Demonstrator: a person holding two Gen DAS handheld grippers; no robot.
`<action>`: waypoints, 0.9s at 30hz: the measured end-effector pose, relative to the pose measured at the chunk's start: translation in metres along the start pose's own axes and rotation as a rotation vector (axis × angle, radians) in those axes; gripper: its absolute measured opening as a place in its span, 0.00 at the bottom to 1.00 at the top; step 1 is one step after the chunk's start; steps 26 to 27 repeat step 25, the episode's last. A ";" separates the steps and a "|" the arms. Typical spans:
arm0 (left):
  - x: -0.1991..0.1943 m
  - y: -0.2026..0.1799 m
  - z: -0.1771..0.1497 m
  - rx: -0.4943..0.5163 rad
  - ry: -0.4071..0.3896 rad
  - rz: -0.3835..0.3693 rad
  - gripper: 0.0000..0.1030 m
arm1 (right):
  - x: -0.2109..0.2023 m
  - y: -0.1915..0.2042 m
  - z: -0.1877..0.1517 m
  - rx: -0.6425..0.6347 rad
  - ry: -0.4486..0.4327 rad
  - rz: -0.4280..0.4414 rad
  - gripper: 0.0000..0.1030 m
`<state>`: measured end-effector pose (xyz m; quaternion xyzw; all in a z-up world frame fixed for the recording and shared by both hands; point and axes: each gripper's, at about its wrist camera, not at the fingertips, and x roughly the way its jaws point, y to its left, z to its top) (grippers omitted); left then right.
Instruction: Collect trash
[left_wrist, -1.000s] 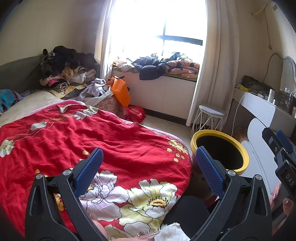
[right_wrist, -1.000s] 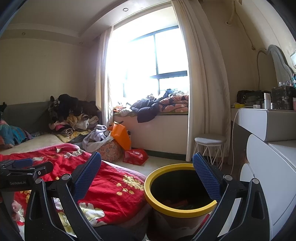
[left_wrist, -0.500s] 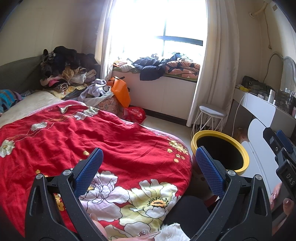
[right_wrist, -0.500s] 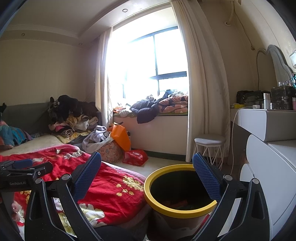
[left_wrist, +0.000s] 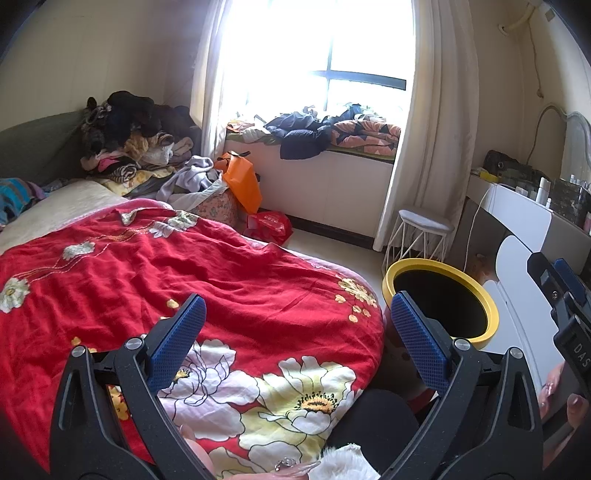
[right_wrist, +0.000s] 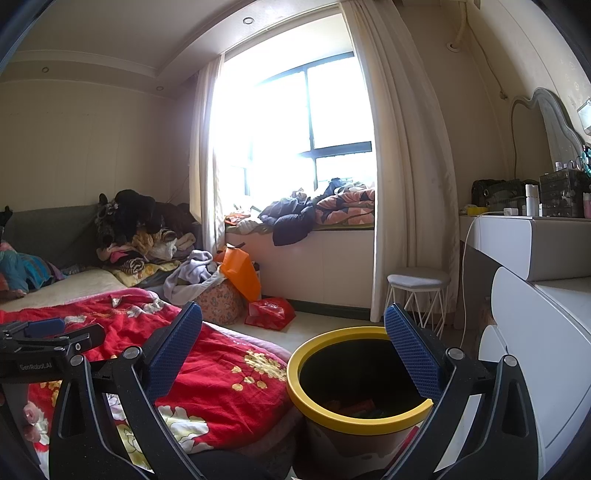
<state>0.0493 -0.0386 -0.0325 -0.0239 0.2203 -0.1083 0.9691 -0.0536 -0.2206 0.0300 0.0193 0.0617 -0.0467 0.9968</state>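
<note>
A trash bin with a yellow rim stands on the floor between the bed and a white dresser; some orange scraps lie at its bottom. It also shows in the left wrist view. My left gripper is open and empty above the red flowered quilt. My right gripper is open and empty, just above and in front of the bin. No loose trash shows on the quilt.
A white dresser stands close on the right. A white wire stool stands by the curtain. An orange bag and a red bag lie on the floor by the window bench. Clothes are piled at the bed's far side.
</note>
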 end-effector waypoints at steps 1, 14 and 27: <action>0.000 0.000 0.000 0.001 0.001 0.005 0.90 | 0.000 0.000 0.000 0.000 0.002 0.000 0.94; -0.003 0.051 0.000 -0.148 0.056 0.114 0.90 | 0.020 0.044 0.033 0.001 0.041 0.139 0.94; -0.061 0.281 -0.081 -0.518 0.274 0.827 0.90 | 0.129 0.356 -0.030 -0.326 0.749 0.786 0.94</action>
